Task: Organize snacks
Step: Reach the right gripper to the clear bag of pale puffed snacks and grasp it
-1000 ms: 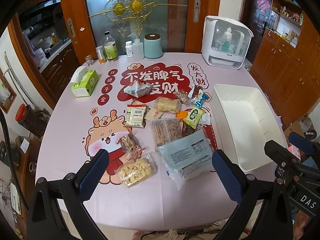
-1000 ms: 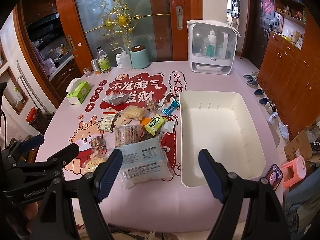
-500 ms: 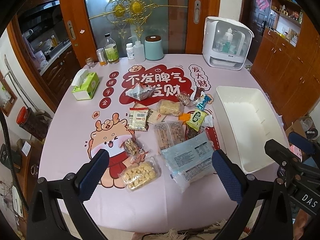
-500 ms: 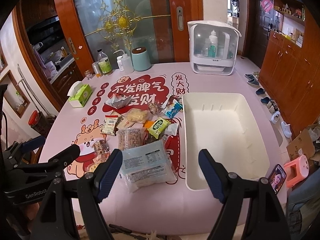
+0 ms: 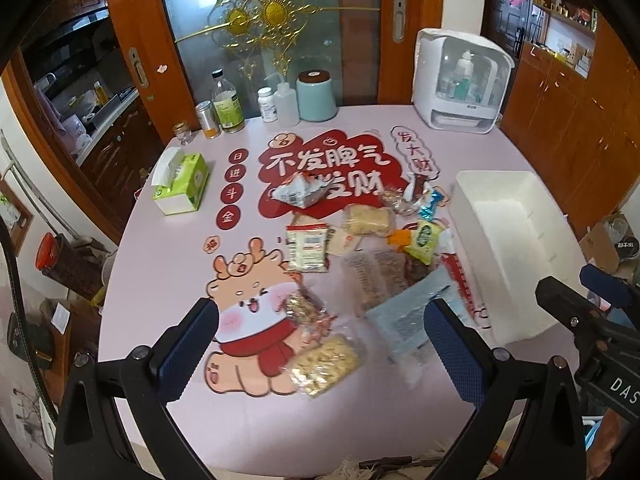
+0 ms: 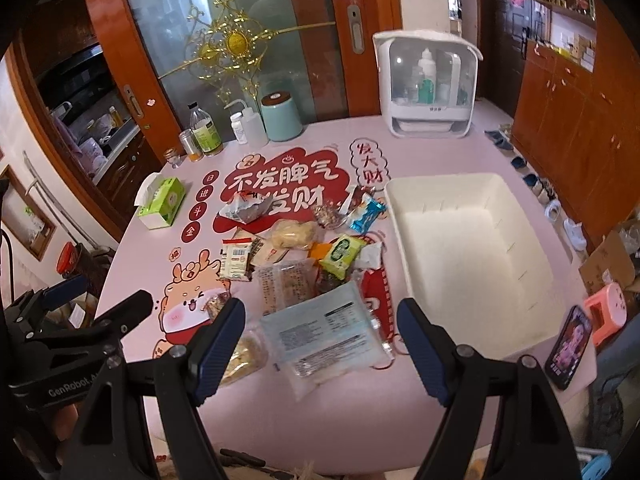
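Left wrist view: left claw (image 5: 320,350) released, jaws wide apart, nothing between the pads, hovering over the near edge of the pink tabletop (image 5: 160,248). Between the fingers in the frame: a clear bag of pale yellow puffs (image 5: 326,364) and a small red-brown wrapped snack (image 5: 306,308) just behind it. The snack pile (image 5: 360,236) lies mid-table, left of the white bin (image 5: 508,236), which is empty. Large pale-blue packet (image 5: 408,320) is partly hidden by the right-hand finger. Green tissue box (image 5: 182,184) stands well apart at far left. The other claw's black frame shows at the right edge. This view is motion-blurred near the pile.

Right wrist view: right claw (image 6: 320,350) also released, jaws wide, holding nothing. Here the pale-blue packet (image 6: 328,332) is seen whole, lying flat between the fingers in the frame, its label printing legible as a block. The white bin (image 6: 472,256) shows its full interior, empty, just beside the pile. Green-and-yellow packet (image 6: 344,250) and blue-white wrapper (image 6: 366,212) sit near the bin's left wall. Only this view shows a phone (image 6: 568,348) with lit screen at the tabletop's right edge and a pink stool (image 6: 606,312) below it.
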A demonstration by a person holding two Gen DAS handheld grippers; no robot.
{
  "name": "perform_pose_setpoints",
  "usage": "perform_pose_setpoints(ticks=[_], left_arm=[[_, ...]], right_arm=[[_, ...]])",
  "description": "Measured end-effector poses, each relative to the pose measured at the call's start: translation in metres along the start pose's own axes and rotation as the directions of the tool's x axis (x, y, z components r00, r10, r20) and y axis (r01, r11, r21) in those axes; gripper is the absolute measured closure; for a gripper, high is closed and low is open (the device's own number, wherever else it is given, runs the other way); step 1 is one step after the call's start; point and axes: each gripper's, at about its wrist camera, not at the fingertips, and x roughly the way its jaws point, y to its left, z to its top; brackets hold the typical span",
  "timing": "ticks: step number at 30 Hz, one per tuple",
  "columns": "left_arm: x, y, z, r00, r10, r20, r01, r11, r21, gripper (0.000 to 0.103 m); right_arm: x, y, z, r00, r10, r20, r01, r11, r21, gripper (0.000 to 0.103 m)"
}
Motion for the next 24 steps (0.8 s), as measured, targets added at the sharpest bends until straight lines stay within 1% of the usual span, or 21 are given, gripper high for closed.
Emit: perform_pose_setpoints(ticks=[3,6,9,12,14,16,19,21,23,24], left_arm=[[0.014,0.026,0.004,1.000,0.013,-0.021,-0.013,1.000,0.005,0.001],[0.038,0.059,0.009,0.998,0.038,-0.054,-0.037,0.999,0.013,0.001],[0.065,0.087,0.008,0.995,0.066,-0.072,-0.062,0.997,0.052,0.001],[0.096,0.112,0.004,0.992,0.061,-0.111,-0.050,0.994,0.100,0.001],[0.113,0.122,-0.002,0.992,0.045,-0.119,-0.029,0.991,0.132,0.001],[0.133,0.129,-0.009,0.990,0.040,-0.134,-0.014,0.982,0.186,0.001],[0.161,0.133,-0.018,0.986,0.017,-0.164,0.024,0.969,0.245,0.001],[0.174,0.131,-0.020,0.984,0.009,-0.179,0.044,0.956,0.289,0.001],[0.184,0.127,-0.021,0.984,0.023,-0.175,0.038,0.940,0.338,0.001],[0.188,0.126,-0.021,0.985,0.033,-0.169,0.031,0.933,0.359,0.001]], right_arm=[[0.015,0.010,-0.002,0.999,-0.002,-0.033,0.003,0.999,0.042,0.024],[0.035,0.019,-0.007,0.997,-0.008,-0.075,0.015,0.996,0.086,0.024],[0.057,0.031,-0.015,0.992,0.000,-0.128,0.015,0.992,0.123,0.024],[0.079,0.043,-0.026,0.983,0.015,-0.183,0.014,0.988,0.152,0.024],[0.102,0.053,-0.037,0.971,0.037,-0.235,0.008,0.982,0.187,0.024],[0.122,0.061,-0.048,0.957,0.064,-0.282,0.000,0.975,0.220,0.024],[0.151,0.075,-0.066,0.929,0.103,-0.356,-0.005,0.964,0.267,0.024],[0.169,0.085,-0.078,0.913,0.126,-0.389,-0.011,0.958,0.286,0.024],[0.182,0.092,-0.085,0.903,0.125,-0.412,0.003,0.955,0.296,0.024],[0.193,0.094,-0.090,0.899,0.137,-0.416,0.006,0.946,0.324,0.024]])
